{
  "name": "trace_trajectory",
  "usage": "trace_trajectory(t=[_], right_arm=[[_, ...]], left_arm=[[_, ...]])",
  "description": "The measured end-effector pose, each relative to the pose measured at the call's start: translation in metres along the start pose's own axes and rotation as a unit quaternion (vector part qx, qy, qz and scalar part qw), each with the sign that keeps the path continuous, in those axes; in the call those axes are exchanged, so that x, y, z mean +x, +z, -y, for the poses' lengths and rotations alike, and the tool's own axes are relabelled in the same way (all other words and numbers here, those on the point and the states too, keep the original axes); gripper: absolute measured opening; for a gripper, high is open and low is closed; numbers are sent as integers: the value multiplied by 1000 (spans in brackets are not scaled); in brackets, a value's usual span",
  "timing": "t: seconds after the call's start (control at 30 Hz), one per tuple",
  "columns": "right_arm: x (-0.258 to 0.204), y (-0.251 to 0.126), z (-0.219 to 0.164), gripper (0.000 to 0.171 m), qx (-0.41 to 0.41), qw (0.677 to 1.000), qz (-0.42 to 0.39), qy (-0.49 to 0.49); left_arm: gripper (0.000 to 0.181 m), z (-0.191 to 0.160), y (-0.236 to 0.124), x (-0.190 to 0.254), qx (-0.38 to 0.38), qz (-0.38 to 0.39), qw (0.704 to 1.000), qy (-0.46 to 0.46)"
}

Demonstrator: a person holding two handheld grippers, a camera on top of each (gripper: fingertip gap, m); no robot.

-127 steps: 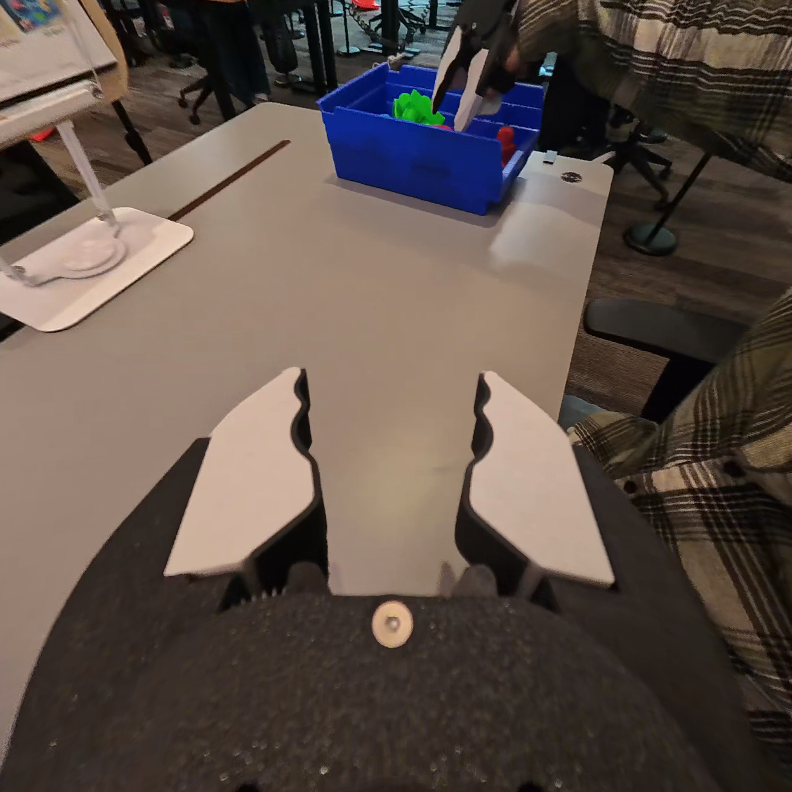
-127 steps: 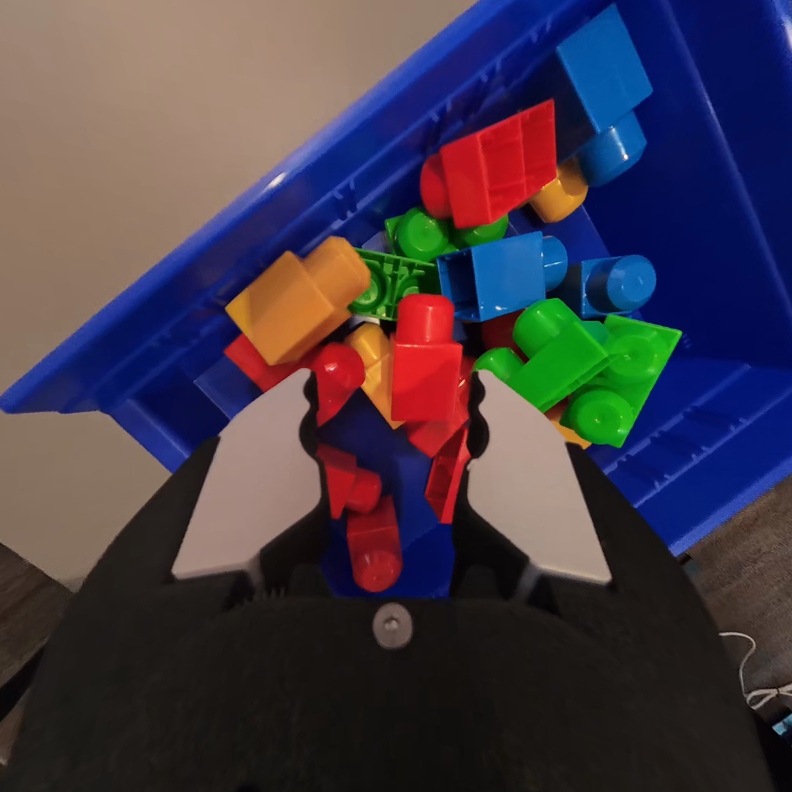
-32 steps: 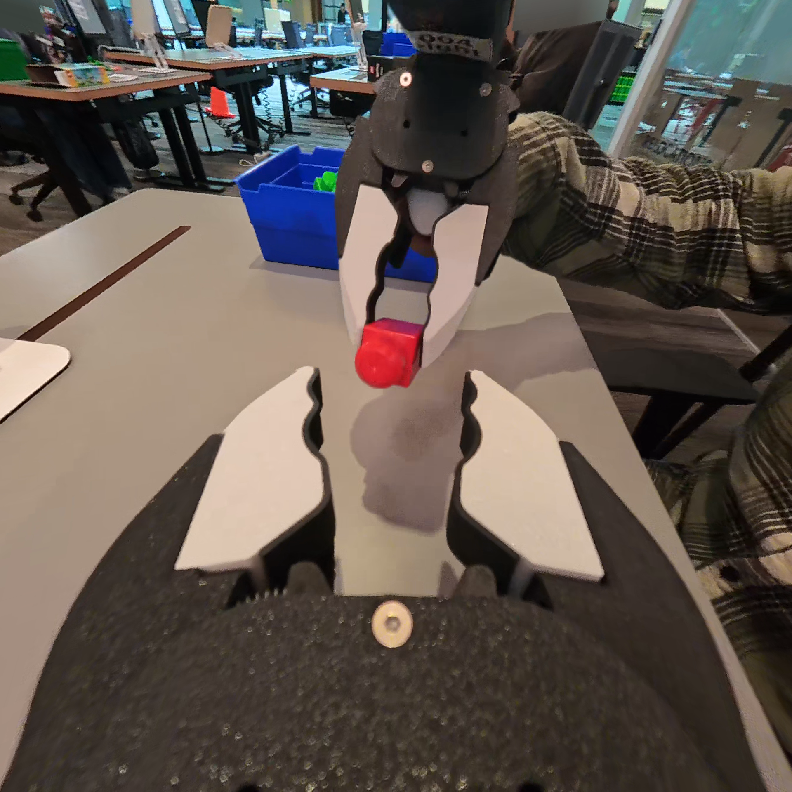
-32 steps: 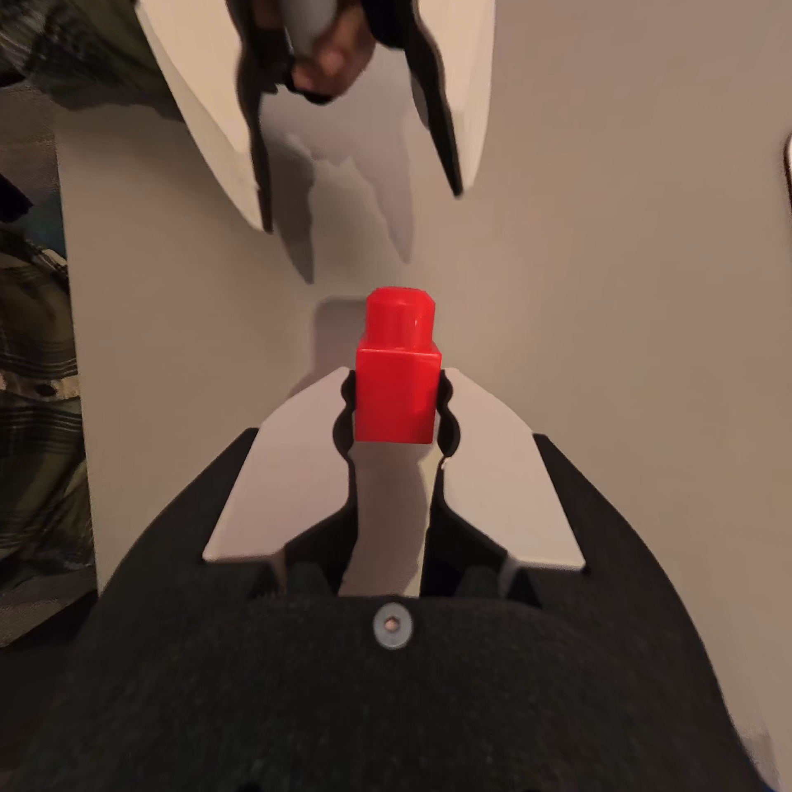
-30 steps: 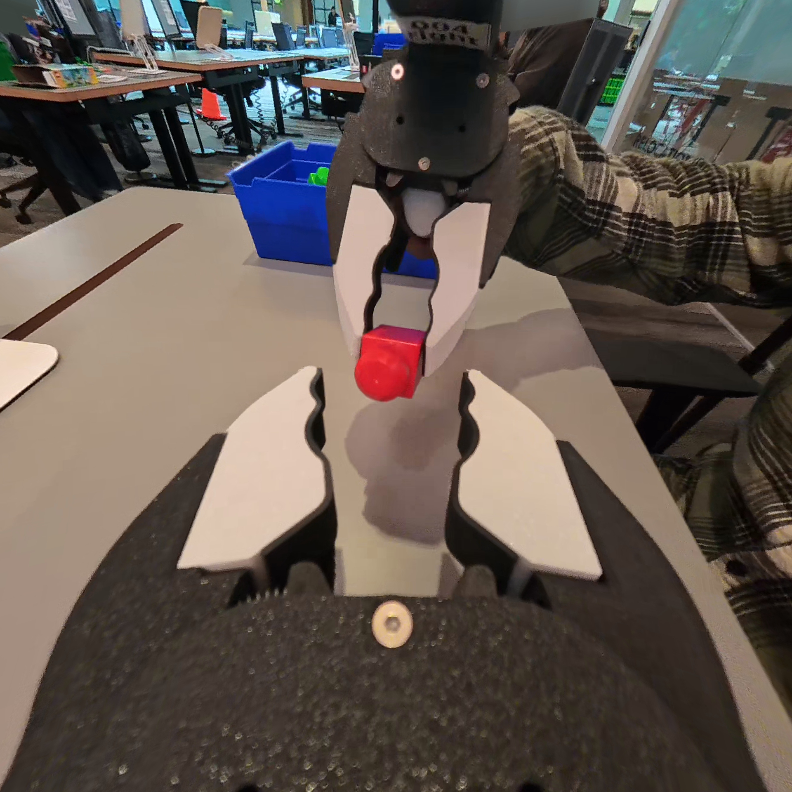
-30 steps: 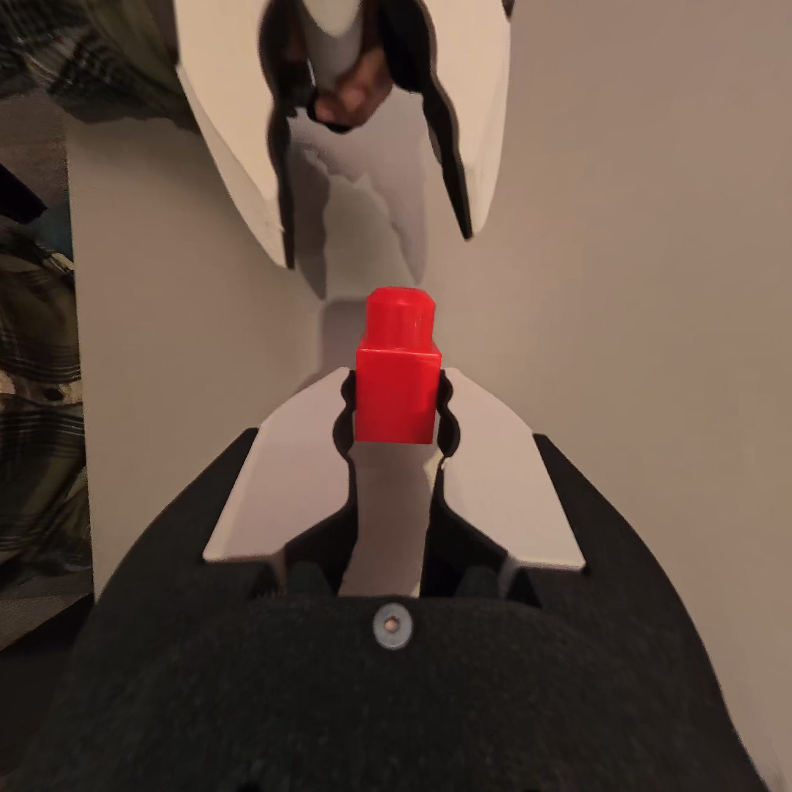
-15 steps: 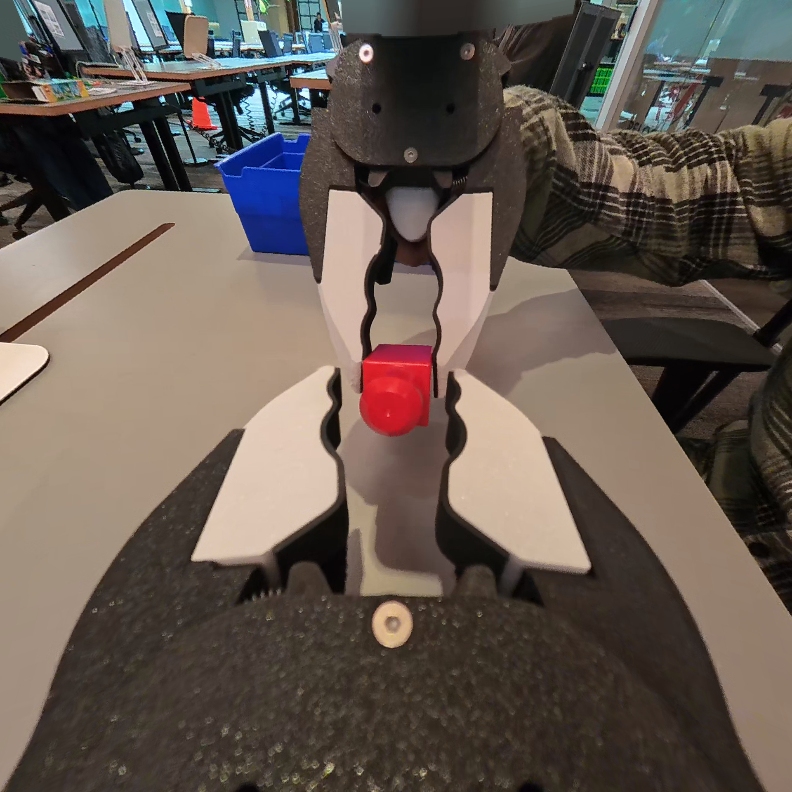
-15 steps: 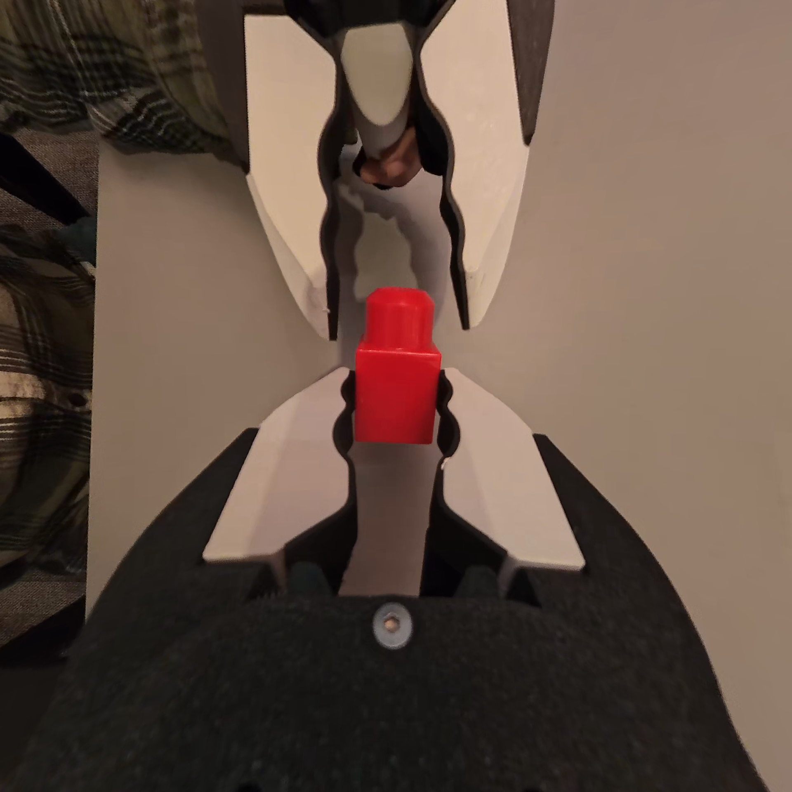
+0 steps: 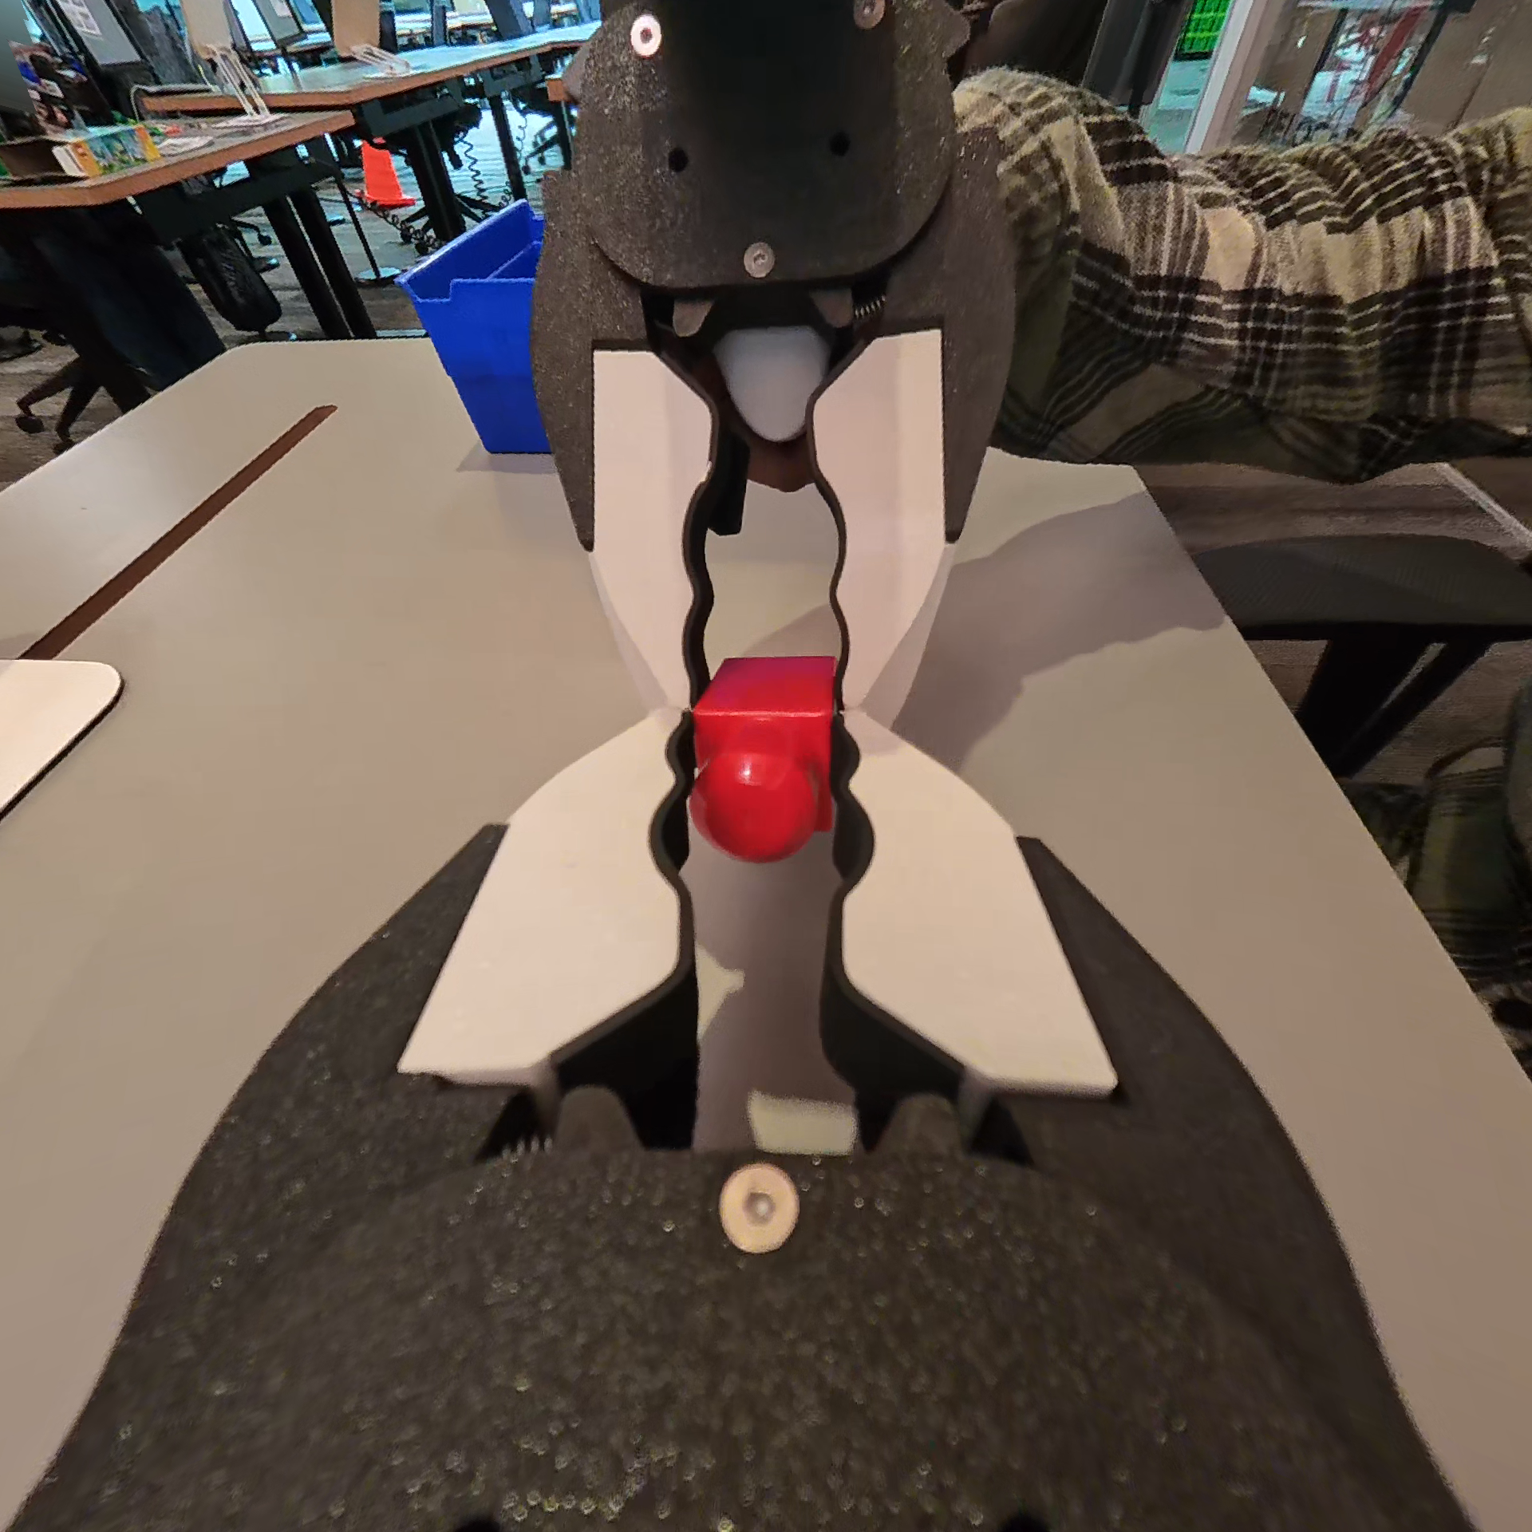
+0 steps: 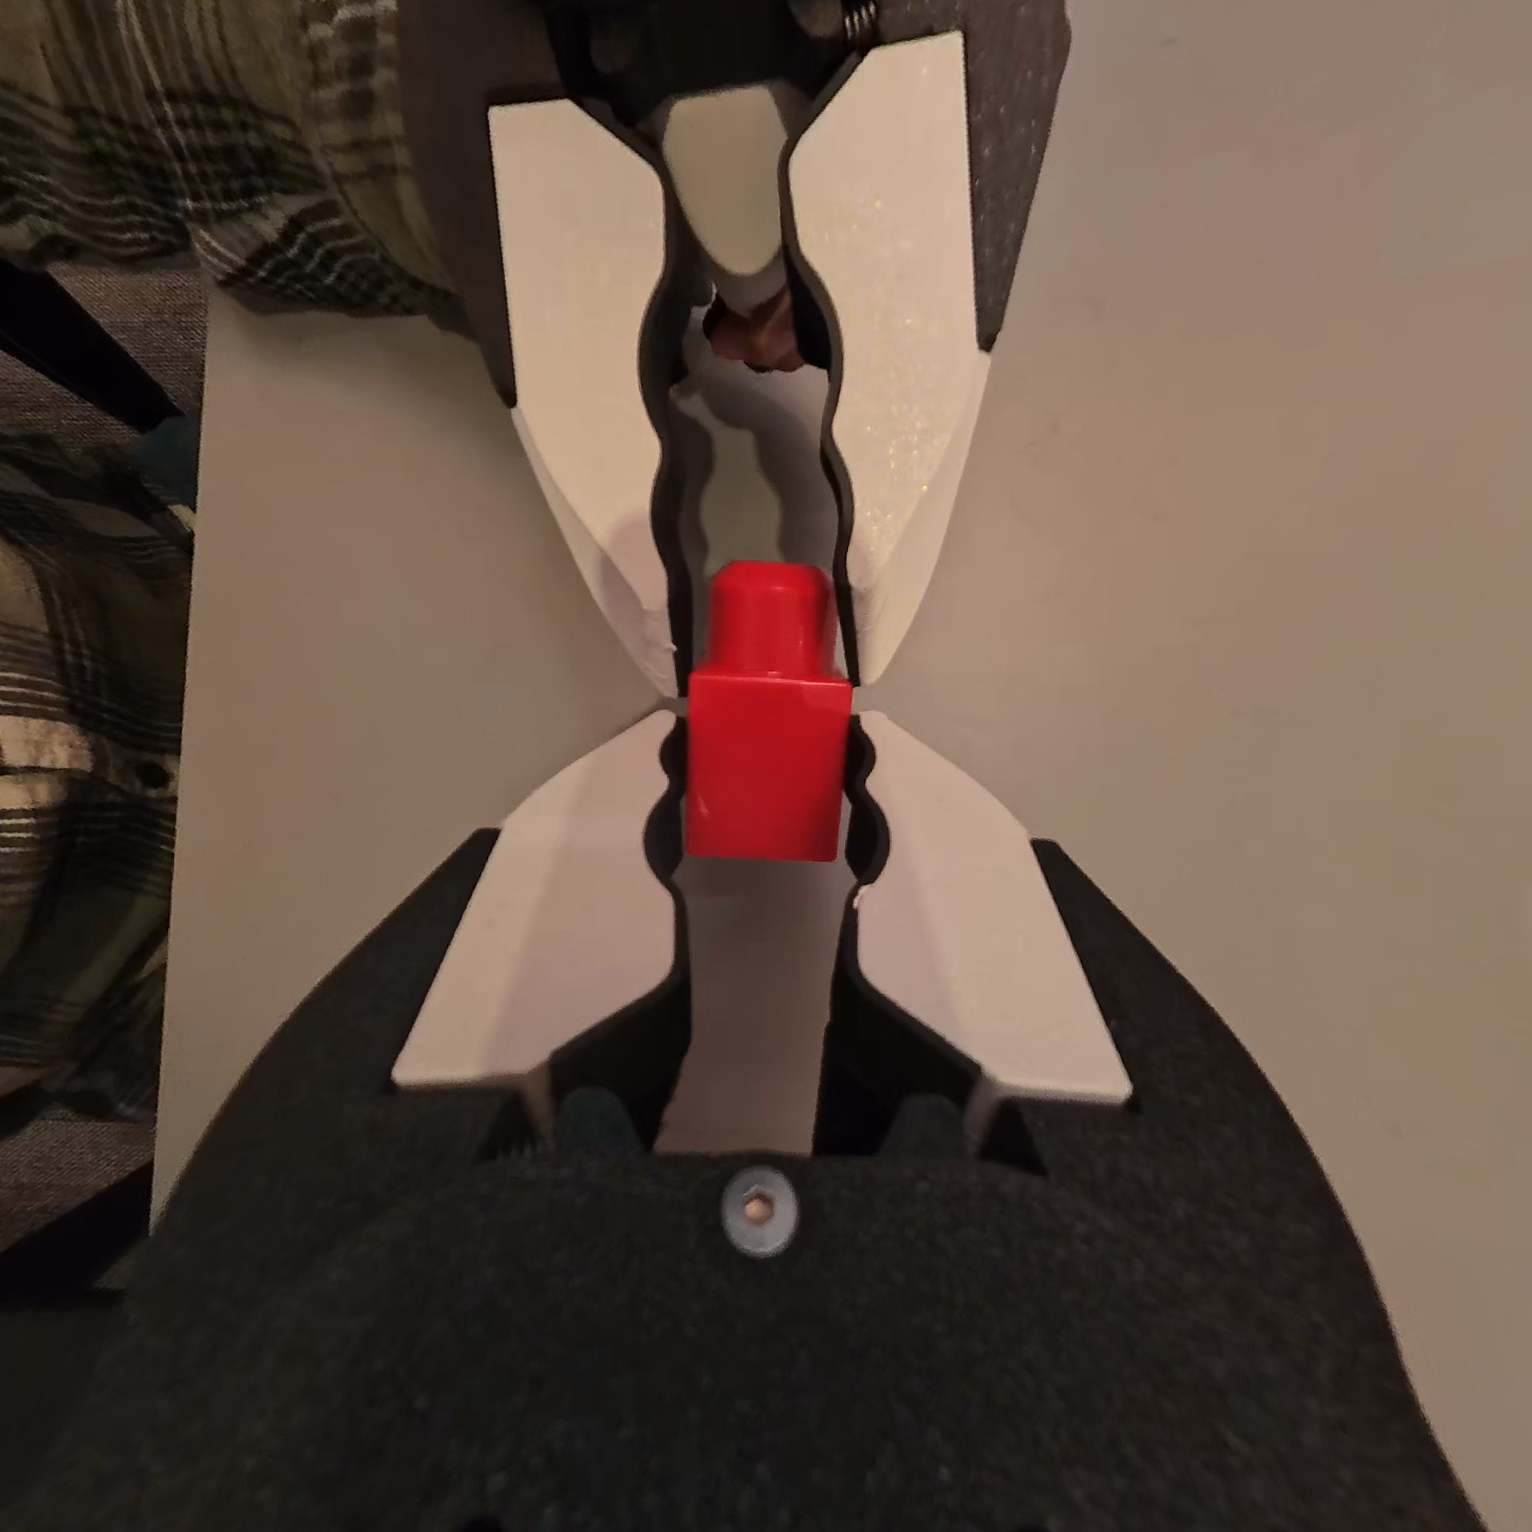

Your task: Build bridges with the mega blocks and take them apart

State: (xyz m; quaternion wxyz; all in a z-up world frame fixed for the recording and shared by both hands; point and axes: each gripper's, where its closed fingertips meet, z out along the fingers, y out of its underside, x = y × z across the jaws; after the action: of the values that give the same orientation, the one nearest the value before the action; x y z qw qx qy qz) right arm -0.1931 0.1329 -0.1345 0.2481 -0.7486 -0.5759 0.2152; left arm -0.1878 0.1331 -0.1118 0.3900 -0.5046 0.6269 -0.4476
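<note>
Two grippers meet tip to tip above the grey worktop point(image 9: 332, 663), and between them is one small red block point(image 9: 763, 746) with a single round stud. The right gripper point(image 10: 767, 787) is clenched on the square body of the block; in the right wrist view its two white fingers point(image 10: 564, 912) press on both sides of the body, and the stud points away from it, toward the other gripper. The left gripper point(image 9: 763, 796) faces it from the opposite side, and its fingers point(image 9: 572, 912) stand on either side of the stud end of the red block. In the left wrist view the inner edges of these fingers seem to touch the block's sides, but I cannot tell if they really press it or only stand beside it. In this view the right gripper point(image 9: 767, 688) comes down from above, and its tips touch the tips of the left one. The block is held in the air, apart from the worktop. Behind the right gripper a blue bin point(image 9: 481, 332) stands on the far part of the worktop. A plaid sleeve point(image 9: 1243, 273) reaches in from the right side. At the left edge lies the corner of a flat white board point(image 9: 41, 713).
</note>
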Motion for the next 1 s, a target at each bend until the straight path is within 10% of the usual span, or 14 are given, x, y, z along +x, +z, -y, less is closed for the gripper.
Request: trace_trajectory(t=[0.5, 1.0], right_arm=[[4, -9, 8, 36, 21, 1000, -4, -4], [5, -9, 11, 36, 37, 999, -5, -5]], left_arm=[[50, -1, -9, -11, 13, 18, 999, -26], [29, -4, -9, -5, -2, 8, 1000, -28]])
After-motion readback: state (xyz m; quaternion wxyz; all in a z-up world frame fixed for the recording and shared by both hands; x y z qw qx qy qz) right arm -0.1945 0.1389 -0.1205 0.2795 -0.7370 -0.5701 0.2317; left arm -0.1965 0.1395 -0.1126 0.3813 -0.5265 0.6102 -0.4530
